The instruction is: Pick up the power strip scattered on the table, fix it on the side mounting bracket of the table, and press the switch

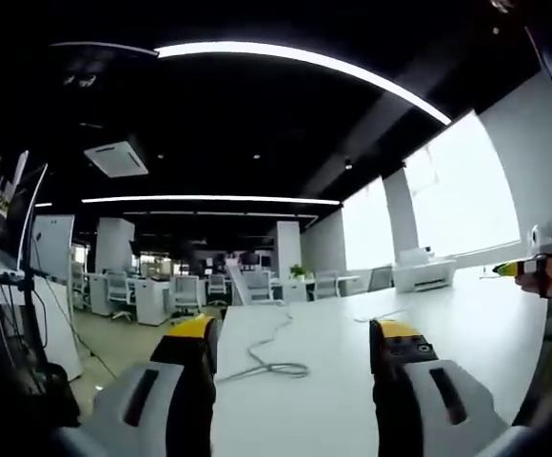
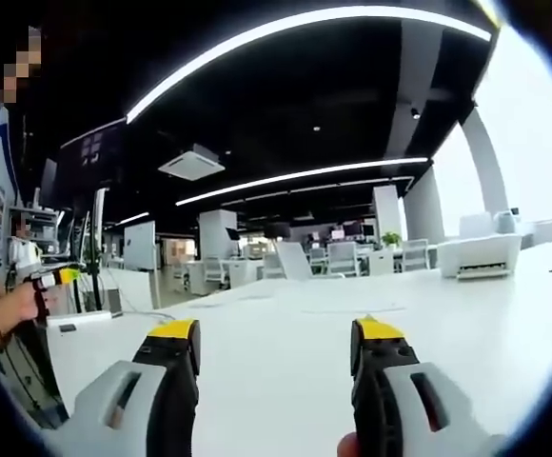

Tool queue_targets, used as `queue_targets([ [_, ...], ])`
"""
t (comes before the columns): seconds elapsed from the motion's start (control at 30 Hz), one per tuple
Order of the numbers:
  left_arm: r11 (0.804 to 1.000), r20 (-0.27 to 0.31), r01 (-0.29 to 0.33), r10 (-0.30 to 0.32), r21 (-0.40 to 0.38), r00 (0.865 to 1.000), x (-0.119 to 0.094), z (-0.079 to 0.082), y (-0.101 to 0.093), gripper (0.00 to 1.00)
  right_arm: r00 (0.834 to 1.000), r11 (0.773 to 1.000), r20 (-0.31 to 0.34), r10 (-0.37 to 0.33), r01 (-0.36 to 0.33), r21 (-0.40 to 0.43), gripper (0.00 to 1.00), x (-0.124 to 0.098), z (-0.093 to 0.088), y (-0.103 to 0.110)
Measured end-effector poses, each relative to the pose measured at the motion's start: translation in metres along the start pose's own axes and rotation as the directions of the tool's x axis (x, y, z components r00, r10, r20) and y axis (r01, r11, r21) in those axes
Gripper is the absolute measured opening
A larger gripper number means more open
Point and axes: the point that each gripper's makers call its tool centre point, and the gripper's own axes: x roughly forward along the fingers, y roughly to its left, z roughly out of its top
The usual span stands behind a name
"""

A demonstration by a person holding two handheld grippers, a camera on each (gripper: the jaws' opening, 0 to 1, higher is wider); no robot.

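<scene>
One white cable (image 1: 268,354) lies looped on the white surface (image 1: 352,381) ahead of my left gripper (image 1: 295,354); I cannot make out the power strip itself.

Both my sets of jaws are spread apart and hold nothing, the left gripper over the surface's near edge, the right gripper (image 2: 274,350) above bare white surface (image 2: 285,381). A printer (image 1: 423,273) sits at the far end by the bright windows. Office chairs (image 2: 341,258) and desks fill the room beyond.

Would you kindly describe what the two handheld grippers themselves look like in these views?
The left gripper and right gripper look alike: two black jaws with yellow tips, rising from pale grey housings that each carry a dark slot.
</scene>
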Motion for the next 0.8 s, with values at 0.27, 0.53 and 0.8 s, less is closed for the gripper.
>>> queue_targets([
  [0.27, 1.000, 0.013, 0.007, -0.007, -0.011, 1.000, -0.002, 0.004, -0.005, 0.69, 1.000, 1.000, 0.005, -0.003, 0.003, -0.013, 0.60, -0.008, 0.008, 0.001],
  [0.53, 1.000, 0.018, 0.008, -0.008, -0.011, 1.000, -0.005, 0.007, -0.010, 0.68, 1.000, 1.000, 0.012, -0.007, 0.007, -0.011, 0.60, -0.012, 0.010, 0.000],
  [0.8, 1.000, 0.023, 0.011, -0.011, -0.008, 1.000, -0.008, 0.011, -0.010, 0.68, 1.000, 1.000, 0.027, 0.005, -0.004, -0.017, 0.60, -0.012, 0.017, 0.008],
])
